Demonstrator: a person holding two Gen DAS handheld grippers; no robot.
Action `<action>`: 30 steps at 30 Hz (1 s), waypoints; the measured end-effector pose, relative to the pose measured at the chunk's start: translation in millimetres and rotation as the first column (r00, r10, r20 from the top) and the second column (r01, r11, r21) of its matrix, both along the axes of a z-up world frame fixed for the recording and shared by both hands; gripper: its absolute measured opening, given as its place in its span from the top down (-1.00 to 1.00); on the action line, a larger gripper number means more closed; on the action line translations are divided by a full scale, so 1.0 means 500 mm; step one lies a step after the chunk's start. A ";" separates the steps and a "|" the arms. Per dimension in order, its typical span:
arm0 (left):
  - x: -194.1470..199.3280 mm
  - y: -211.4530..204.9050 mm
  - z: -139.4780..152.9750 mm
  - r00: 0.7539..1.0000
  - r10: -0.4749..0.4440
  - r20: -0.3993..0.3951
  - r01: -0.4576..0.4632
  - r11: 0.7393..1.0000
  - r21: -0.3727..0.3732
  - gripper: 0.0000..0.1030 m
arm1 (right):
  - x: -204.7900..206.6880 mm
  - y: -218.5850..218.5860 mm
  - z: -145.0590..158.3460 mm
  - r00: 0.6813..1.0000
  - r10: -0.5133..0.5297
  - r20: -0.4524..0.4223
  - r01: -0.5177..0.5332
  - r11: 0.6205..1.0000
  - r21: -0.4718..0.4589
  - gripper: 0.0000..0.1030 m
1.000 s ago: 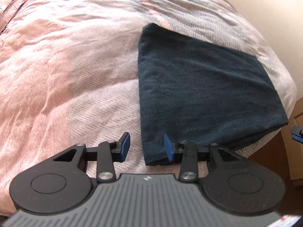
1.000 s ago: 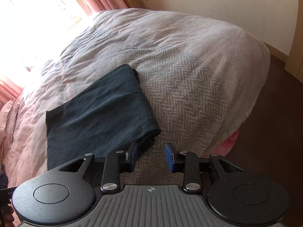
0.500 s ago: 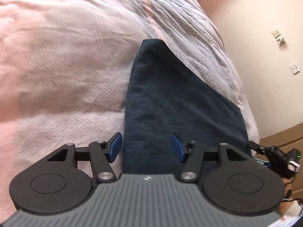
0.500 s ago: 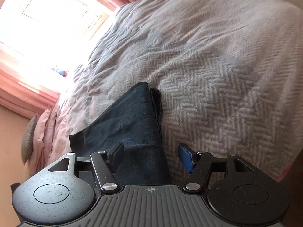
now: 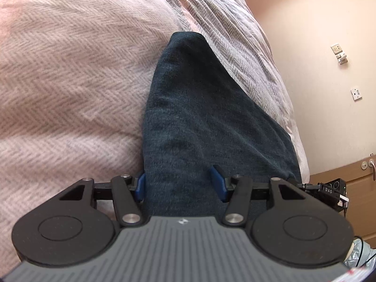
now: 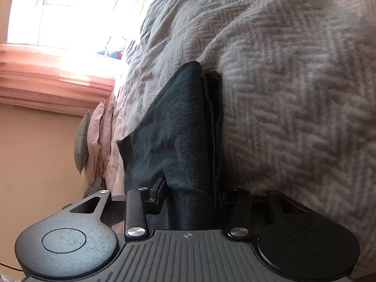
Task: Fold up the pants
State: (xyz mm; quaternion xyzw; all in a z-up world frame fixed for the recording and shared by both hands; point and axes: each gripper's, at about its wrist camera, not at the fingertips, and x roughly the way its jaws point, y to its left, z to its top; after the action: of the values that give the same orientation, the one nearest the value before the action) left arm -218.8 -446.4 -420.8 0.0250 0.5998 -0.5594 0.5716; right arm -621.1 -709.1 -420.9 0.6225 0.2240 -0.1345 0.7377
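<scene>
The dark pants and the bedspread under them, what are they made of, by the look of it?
The pants look like a dark, matte woven cotton, perhaps denim: fine diagonal grain and a stitched hem at the folded edge. The bedspread looks like a soft, thick woven textile, cotton or a blend: a raised herringbone pattern, pale grey-pink, no sheen. Neither can be told for certain.

I am seeing matt dark woven cloth in the pants (image 5: 199,122), rough herringbone weave on the bedspread (image 5: 70,89), and grainy matt black plastic on my right gripper (image 6: 191,196).
</scene>
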 end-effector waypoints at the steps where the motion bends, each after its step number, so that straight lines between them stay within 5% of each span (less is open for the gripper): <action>1: -0.001 -0.005 -0.002 1.000 0.000 -0.004 0.000 1.000 0.001 0.16 | 0.013 0.001 -0.003 1.000 0.007 0.001 -0.007 1.000 -0.003 0.43; 8: -0.015 0.003 0.037 0.998 -0.035 0.058 0.037 0.999 -0.038 0.69 | 0.018 0.018 0.020 0.999 0.002 -0.034 -0.003 1.000 -0.030 0.72; 19: 0.012 -0.070 0.170 0.997 -0.060 0.057 0.066 0.991 -0.119 0.75 | 0.100 -0.018 0.200 0.990 0.070 -0.120 -0.090 0.982 -0.164 0.75; 30: 0.114 -0.409 0.215 0.987 0.070 0.143 -0.027 0.959 -0.282 0.75 | 0.283 -0.363 0.264 0.987 0.151 -0.053 -0.160 0.945 -0.286 0.75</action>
State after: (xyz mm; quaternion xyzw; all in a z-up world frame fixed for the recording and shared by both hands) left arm -162.0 -650.9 -313.4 -0.0281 0.4702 -0.6204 0.6270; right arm -479.9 -890.7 -288.8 0.4865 0.2614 -0.1167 0.8255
